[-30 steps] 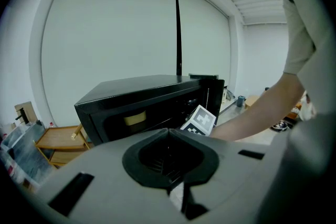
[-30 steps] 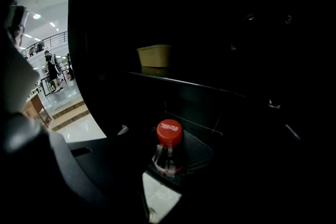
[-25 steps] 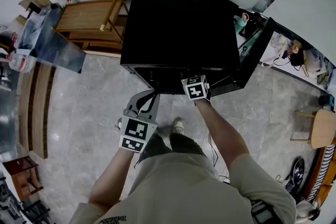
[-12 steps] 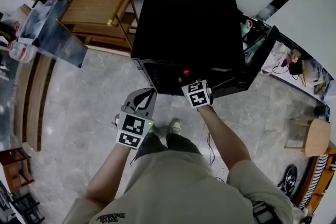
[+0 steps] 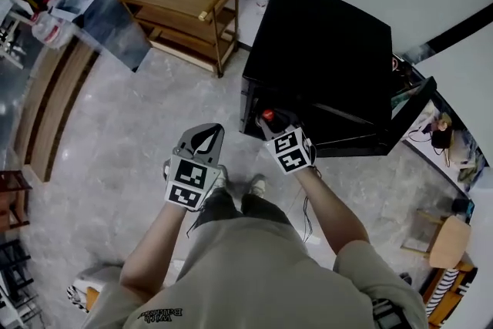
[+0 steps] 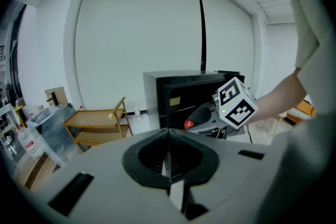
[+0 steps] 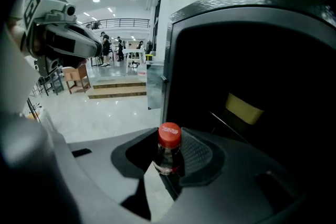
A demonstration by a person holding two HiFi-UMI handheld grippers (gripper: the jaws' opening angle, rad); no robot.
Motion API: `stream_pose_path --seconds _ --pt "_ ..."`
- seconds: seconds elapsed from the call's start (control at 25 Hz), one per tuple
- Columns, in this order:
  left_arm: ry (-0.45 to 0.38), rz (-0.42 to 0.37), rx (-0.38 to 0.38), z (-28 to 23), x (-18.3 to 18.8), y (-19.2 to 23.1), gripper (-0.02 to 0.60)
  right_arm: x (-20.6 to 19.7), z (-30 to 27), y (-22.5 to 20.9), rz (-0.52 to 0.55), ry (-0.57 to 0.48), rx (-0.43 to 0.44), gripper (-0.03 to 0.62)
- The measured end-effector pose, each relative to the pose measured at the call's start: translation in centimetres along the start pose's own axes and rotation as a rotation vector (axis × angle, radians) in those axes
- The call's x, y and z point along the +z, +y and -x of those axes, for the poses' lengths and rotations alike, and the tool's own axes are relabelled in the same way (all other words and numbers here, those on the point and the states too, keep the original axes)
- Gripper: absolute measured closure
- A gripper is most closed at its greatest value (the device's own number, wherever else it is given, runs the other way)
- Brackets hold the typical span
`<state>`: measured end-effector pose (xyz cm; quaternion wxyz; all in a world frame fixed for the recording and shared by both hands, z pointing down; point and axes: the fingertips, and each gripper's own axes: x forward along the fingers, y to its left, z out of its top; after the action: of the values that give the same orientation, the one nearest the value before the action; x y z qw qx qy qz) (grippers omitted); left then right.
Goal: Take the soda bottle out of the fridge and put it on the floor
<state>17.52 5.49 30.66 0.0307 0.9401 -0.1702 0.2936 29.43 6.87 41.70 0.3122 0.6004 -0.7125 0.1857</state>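
My right gripper [image 5: 273, 123] pinches the red-capped soda bottle [image 7: 169, 139] at its neck, upright, at the mouth of the open black fridge [image 5: 323, 42], above the tiled floor [image 5: 115, 142]. My left gripper [image 6: 168, 136] hangs alongside, fingers pressed together on nothing.

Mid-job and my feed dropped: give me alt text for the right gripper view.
The right gripper holds a red-capped soda bottle upright between its jaws, in front of the dark inside of the open black fridge. The left gripper shows at upper left, above a glossy floor.
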Motion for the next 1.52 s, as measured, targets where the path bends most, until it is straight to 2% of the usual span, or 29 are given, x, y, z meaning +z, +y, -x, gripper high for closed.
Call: stream_pose_path --seconds 0.48,0.8,1.0,1.16,1.52 --pt "0.035 0.16 0.21 7.1 -7.2 8.5 0.575 5.1 -5.7 12.6 0.155 0.004 0.226 0.484" --pt "0.101 0.241 0.286 11.3 -13.2 12.4 0.575 8.0 -9.1 19.6 0.26 0.019 0.332 0.484" --pt "0.138 0.295 0.3 12.4 -16.9 14.3 0.575 9.0 -11.3 22.8 0.275 0.048 0.364 0.484" --pt "0.165 0.31 0.297 12.0 -18.9 15.6 0.575 8.7 -13.5 24.3 0.287 0.078 0.365 0.484" --pt "0.255 0.354 0.255 7.9 -25.5 17.6 0.575 4.8 -19.5 25.8 0.227 0.178 0.374 0.484"
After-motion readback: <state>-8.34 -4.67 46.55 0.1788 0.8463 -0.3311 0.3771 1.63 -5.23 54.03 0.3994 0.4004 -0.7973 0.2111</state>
